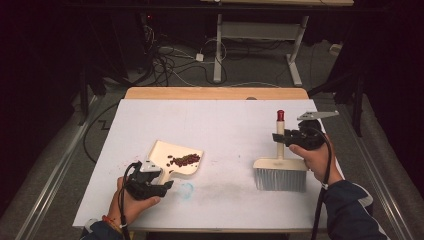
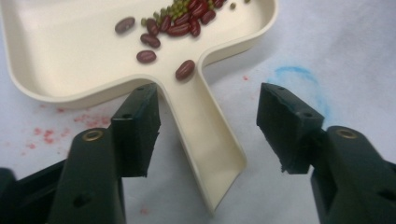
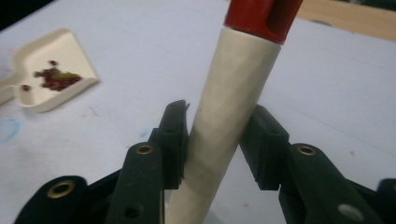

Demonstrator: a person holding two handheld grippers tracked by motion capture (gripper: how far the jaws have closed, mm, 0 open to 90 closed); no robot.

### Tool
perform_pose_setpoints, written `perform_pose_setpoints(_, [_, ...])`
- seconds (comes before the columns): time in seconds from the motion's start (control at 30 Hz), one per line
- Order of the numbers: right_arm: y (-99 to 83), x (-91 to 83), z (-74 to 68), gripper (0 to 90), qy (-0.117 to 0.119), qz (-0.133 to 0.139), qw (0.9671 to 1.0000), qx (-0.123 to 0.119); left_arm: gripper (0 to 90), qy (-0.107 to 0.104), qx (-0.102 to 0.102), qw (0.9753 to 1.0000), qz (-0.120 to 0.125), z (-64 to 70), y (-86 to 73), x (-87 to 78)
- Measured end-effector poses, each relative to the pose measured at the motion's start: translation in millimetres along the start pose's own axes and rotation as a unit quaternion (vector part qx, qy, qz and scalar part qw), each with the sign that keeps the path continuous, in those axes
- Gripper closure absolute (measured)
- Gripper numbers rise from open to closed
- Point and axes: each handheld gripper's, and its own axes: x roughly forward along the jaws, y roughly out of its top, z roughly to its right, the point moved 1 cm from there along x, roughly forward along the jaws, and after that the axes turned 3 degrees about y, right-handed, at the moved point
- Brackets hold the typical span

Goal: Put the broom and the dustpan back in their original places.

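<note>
on the tabletop [image 1: 220, 120], the left gripper [image 2: 210, 126] has its fingers apart astride the handle of the dustpan [image 2: 70, 51] holding beans [image 2: 180, 21]; the right gripper [image 3: 215, 140] is clamped on the brush [image 1: 280, 170] handle.

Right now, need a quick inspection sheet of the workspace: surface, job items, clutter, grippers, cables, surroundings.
Surface: white sheet over a wooden table; faint blue ring mark and reddish specks near the dustpan.
Job's things: cream dustpan lying flat, holding red beans with some small green ones; hand brush standing bristles-down, red-tipped handle up.
Clutter: nothing seen.
Grippers: left gripper open, jaws either side of the dustpan handle, not touching it; right gripper shut on the brush handle.
Cables: one trails from each gripper; a tangle on the floor beyond the table.
Surroundings: dark room, white desk frame behind.
</note>
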Motion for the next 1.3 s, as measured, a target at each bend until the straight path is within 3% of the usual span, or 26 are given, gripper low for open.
perform_pose_setpoints(0.13, [2.5, 19.1, 8.8, 60.3, -0.028, -0.023, 0.9993, 0.005, 28.4, 0.002, 0.008, 0.9994, 0.033, -2.6, -7.1, -8.3])
perform_pose_setpoints(0.23, [2.2, 32.0, 13.5, 59.6, -0.043, -0.035, 0.9984, 0.013, 29.5, -0.003, 0.007, 0.9986, 0.053, -4.8, -12.0, -14.1])
perform_pose_setpoints(0.3, [1.5, 40.5, 16.2, 59.4, -0.051, -0.043, 0.9977, 0.014, 33.8, 0.002, 0.006, 0.9993, 0.037, -5.0, -16.3, -13.7])
perform_pose_setpoints(0.37, [0.9, 48.1, 18.5, 58.7, -0.065, -0.058, 0.9961, 0.014, 35.3, -0.009, -0.004, 0.9994, 0.032, -6.9, -20.7, -12.8])
perform_pose_setpoints(0.43, [-1.1, 55.3, 21.6, 58.3, -0.078, -0.065, 0.9946, 0.022, 42.8, -0.009, -0.012, 0.9996, 0.023, -9.3, -22.6, -12.8])
perform_pose_setpoints(0.57, [-4.2, 65.3, 25.8, 56.9, -0.099, -0.079, 0.9916, 0.024, 49.1, -0.054, -0.045, 0.9975, 0.005, -13.5, -26.6, -6.8])
perform_pose_setpoints(0.67, [-6.5, 69.4, 28.7, 54.6, -0.113, -0.083, 0.9897, 0.029, 50.1, -0.066, -0.033, 0.9972, -0.001, -7.9, -24.1, -3.3])
perform_pose_setpoints(0.87, [-6.8, 66.1, 28.8, 52.0, -0.126, -0.062, 0.9895, 0.033, 49.5, -0.070, -0.021, 0.9973, 0.003, 0.9, -18.4, -0.8])
perform_pose_setpoints(0.97, [-4.9, 63.1, 26.0, 51.0, -0.129, -0.048, 0.9901, 0.028, 48.4, -0.086, -0.009, 0.9961, 0.018, 3.6, -17.8, -3.8])
perform_pose_setpoints(1.03, [-3.3, 61.2, 22.9, 50.4, -0.128, -0.041, 0.9907, 0.021, 46.6, -0.075, 0.002, 0.9969, 0.021, 5.4, -16.5, -4.9])
perform_pose_setpoints(1.1, [-2.1, 59.4, 19.5, 49.9, -0.136, -0.035, 0.9900, 0.014, 43.1, -0.080, 0.000, 0.9962, 0.033, 3.5, -16.0, -7.0])
perform_pose_setpoints(1.3, [-1.0, 51.1, 8.4, 47.8, -0.121, 0.014, 0.9924, 0.011, 31.5, -0.057, 0.017, 0.9958, 0.069, 2.2, -13.7, -13.7])
